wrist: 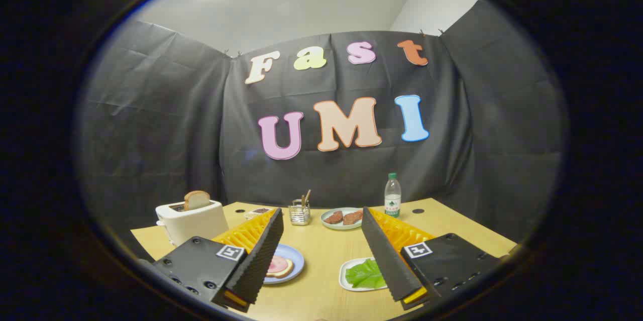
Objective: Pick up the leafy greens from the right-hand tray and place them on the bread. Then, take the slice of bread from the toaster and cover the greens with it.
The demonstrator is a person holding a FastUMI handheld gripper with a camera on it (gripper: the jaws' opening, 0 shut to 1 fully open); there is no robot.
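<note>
While tool (321,255) gapes, greens (365,274) lie untouched

A flat, crinkled bright-green lettuce leaf (365,274) lies on a small white rounded tray (346,281) at about five o'clock on the counter, partly hidden behind the right finger of the tongs. At seven o'clock, a round pale-blue plate (296,255) carries a tan bread slice topped with a pink round of ham (278,266), partly behind the left finger. At ten o'clock, a brown-crusted bread slice (196,200) stands upright, half-risen from a cream two-slot toaster (193,223).
</note>
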